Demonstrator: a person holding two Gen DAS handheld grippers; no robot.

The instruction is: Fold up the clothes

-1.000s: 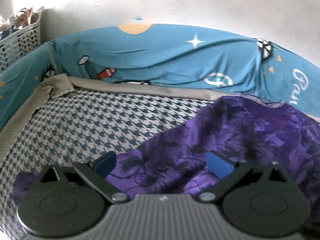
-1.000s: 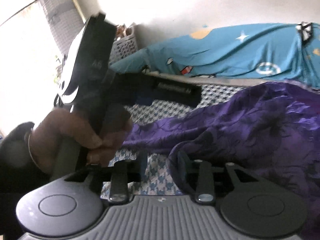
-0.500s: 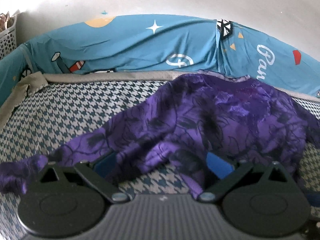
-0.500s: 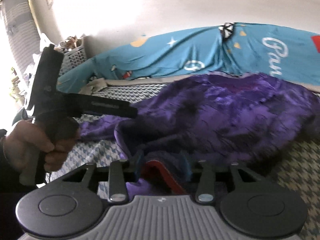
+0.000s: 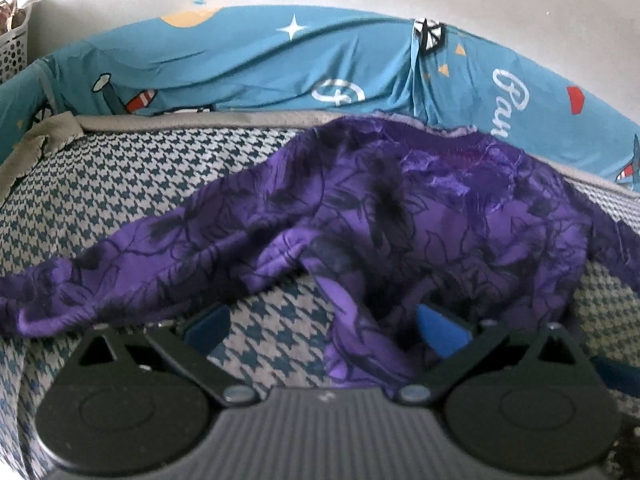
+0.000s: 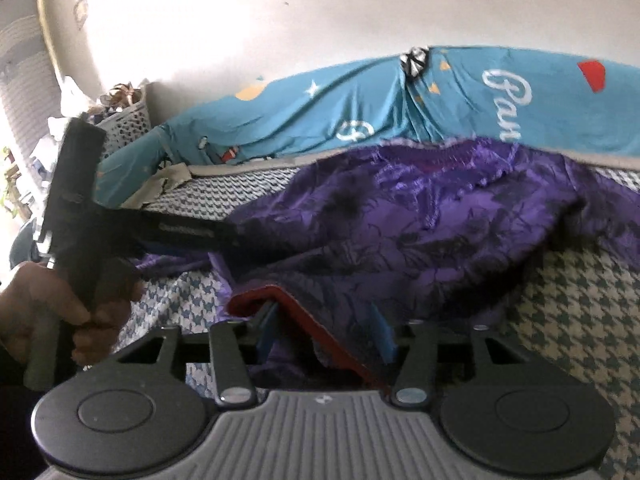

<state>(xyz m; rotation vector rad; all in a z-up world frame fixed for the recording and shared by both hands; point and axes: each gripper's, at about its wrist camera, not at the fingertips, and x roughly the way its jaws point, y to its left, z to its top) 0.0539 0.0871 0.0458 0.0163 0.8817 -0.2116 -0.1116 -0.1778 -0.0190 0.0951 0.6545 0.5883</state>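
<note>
A purple garment (image 5: 400, 216) with a dark leafy print is lying crumpled on a houndstooth-patterned bed cover (image 5: 120, 184), its body bunched toward the far right and 1 sleeve trailing out to the left edge of the left wrist view. Behind it, a teal printed sheet (image 5: 256, 60) is standing up against a pale wall, and a white perforated basket (image 5: 12, 52) is sitting at the far left.

The left hand-held gripper (image 5: 322, 326) is hovering low over the near hem with its 2 blue fingers (image 5: 440, 330) spread wide; a fold of purple cloth is lying between them, with no pinch showing.

The right hand-held gripper (image 6: 324, 334) is sitting with its blue fingers (image 6: 382, 332) partly apart, with the garment's red-lined edge (image 6: 320, 320) bunched between them; whether they are actually clamping it I cannot tell. In that view, a person's hand (image 6: 52, 312) is gripping the other gripper's handle at the left.
</note>
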